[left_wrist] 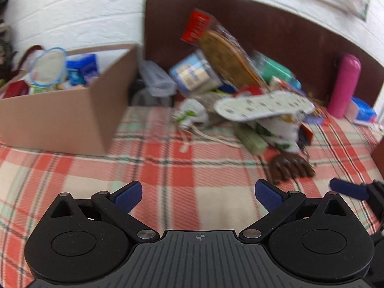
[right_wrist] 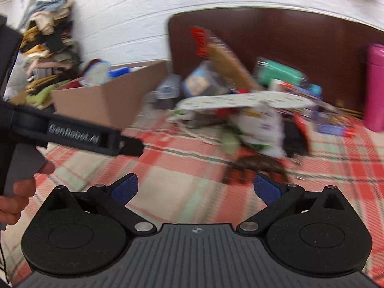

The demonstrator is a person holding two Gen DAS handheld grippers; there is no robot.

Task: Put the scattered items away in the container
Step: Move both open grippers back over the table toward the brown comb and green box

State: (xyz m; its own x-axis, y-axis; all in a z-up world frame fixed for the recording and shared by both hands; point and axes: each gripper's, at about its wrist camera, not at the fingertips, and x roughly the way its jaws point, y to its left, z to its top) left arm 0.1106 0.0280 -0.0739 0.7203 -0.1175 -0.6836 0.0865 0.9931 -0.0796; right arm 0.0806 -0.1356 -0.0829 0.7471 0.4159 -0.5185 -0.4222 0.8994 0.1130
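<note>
A cardboard box (left_wrist: 60, 117) holding several items stands at the left on the plaid blanket; it also shows in the right wrist view (right_wrist: 103, 100). A pile of scattered items lies against the brown headboard: a white dotted insole (left_wrist: 264, 105) (right_wrist: 242, 100), a brown insole in a red-topped packet (left_wrist: 225, 57) (right_wrist: 228, 62), a brown claw hair clip (left_wrist: 291, 168) (right_wrist: 256, 165). My left gripper (left_wrist: 198, 195) is open and empty above the blanket. My right gripper (right_wrist: 195, 189) is open and empty, just short of the clip.
A pink bottle (left_wrist: 344, 86) (right_wrist: 375, 86) stands at the right by the headboard (left_wrist: 276, 24). Blue tissue packs (left_wrist: 363, 110) lie beside it. A stack of folded clothes (right_wrist: 48, 48) is at the far left. The left gripper's body (right_wrist: 79, 134) crosses the right view.
</note>
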